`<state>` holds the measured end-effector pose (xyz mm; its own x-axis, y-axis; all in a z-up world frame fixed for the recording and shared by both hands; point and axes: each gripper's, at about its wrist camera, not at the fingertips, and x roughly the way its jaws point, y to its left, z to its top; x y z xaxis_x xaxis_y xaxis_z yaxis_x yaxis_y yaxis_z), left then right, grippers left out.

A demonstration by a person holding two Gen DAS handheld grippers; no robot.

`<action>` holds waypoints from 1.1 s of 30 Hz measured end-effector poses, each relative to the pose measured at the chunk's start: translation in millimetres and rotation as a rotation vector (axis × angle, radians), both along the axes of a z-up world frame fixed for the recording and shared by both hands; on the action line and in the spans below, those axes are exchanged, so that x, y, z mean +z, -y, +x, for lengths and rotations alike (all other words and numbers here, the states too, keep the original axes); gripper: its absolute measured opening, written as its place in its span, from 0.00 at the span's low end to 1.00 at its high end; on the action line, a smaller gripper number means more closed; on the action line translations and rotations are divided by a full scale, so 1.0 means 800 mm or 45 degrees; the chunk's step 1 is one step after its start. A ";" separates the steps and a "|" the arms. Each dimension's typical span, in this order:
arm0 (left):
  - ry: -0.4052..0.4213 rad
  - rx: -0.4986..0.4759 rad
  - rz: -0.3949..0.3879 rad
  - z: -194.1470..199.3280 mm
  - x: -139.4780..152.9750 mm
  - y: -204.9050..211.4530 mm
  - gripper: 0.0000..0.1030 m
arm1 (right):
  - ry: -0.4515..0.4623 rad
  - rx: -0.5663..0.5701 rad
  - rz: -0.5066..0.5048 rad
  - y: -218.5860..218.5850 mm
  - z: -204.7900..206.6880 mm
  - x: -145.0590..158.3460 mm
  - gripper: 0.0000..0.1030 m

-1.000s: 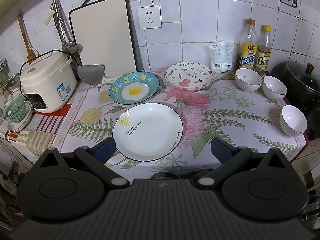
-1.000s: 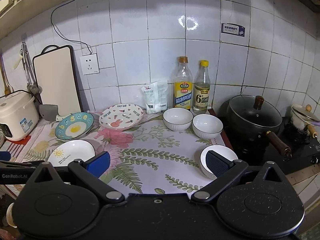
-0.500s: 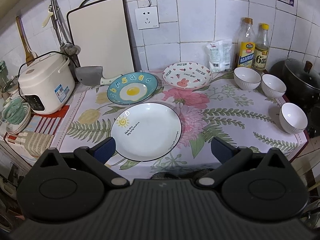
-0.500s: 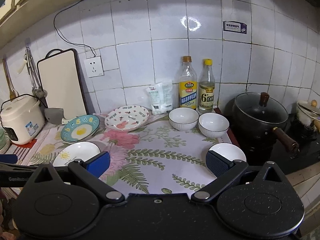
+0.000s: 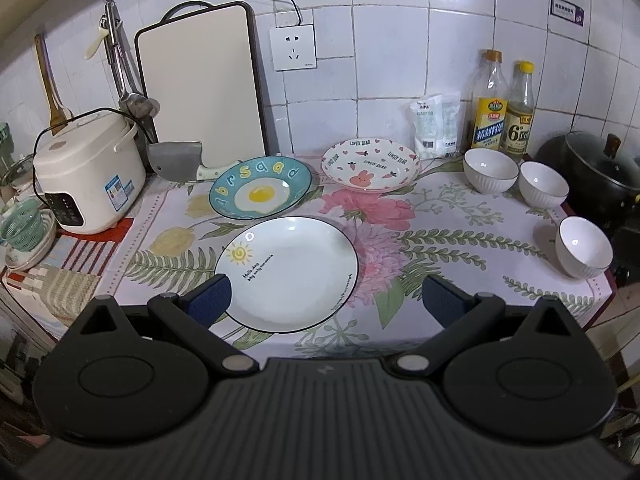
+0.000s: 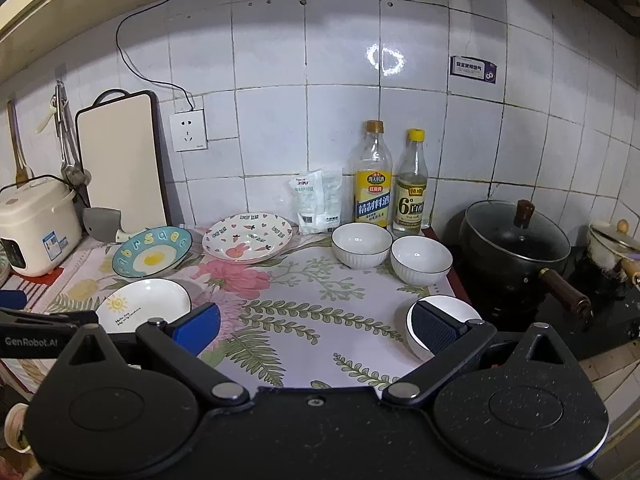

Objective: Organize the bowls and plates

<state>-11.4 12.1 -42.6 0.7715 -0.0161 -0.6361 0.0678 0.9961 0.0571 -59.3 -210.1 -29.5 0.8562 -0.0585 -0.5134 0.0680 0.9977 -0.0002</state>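
Observation:
Three plates lie on the floral counter: a white sun plate (image 5: 286, 274) (image 6: 144, 305) at the front, a blue egg plate (image 5: 260, 192) (image 6: 152, 256) and a pink rabbit plate (image 5: 370, 169) (image 6: 248, 241) behind it. Three white bowls stand to the right: two at the back (image 5: 490, 170) (image 5: 543, 189) (image 6: 361, 244) (image 6: 421, 259) and one near the front right edge (image 5: 583, 246) (image 6: 440, 312). My left gripper (image 5: 326, 302) is open and empty, held before the white plate. My right gripper (image 6: 316, 326) is open and empty, its right finger in front of the near bowl.
A rice cooker (image 5: 86, 170), a cleaver (image 5: 176, 166) and a cutting board (image 5: 200, 80) stand at the back left. Two bottles (image 6: 372, 178) and a white bag (image 6: 316, 200) stand against the wall. A black lidded pot (image 6: 514, 244) sits on the stove at the right.
Both grippers have drawn back and risen slightly, so the counter shows smaller and more wall is seen. No dishes have moved.

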 end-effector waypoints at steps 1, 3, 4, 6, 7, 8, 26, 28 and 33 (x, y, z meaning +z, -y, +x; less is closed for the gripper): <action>0.005 0.008 -0.004 0.000 -0.001 0.000 1.00 | 0.007 0.000 -0.010 -0.001 -0.001 -0.001 1.00; 0.009 0.025 -0.005 -0.002 -0.005 0.000 1.00 | 0.021 0.001 -0.037 -0.005 -0.002 -0.003 1.00; 0.009 0.029 -0.006 -0.002 -0.007 0.000 1.00 | 0.028 0.003 -0.051 -0.007 -0.003 -0.004 1.00; 0.009 0.033 -0.012 -0.002 -0.008 -0.002 1.00 | 0.040 0.011 -0.078 -0.011 -0.004 -0.006 1.00; 0.009 0.035 -0.015 -0.001 -0.009 -0.003 1.00 | 0.044 0.014 -0.092 -0.013 -0.004 -0.007 1.00; 0.010 0.037 -0.018 -0.001 -0.009 -0.004 1.00 | 0.048 0.019 -0.110 -0.016 -0.004 -0.008 1.00; 0.031 0.007 0.004 0.011 0.012 -0.033 1.00 | 0.116 0.197 -0.021 -0.051 0.015 -0.008 1.00; 0.046 0.022 -0.059 0.015 0.015 -0.049 1.00 | 0.166 0.271 0.025 -0.056 0.022 -0.007 1.00; 0.057 0.084 -0.138 0.032 0.013 -0.086 0.98 | 0.199 0.409 0.111 -0.077 0.057 -0.018 1.00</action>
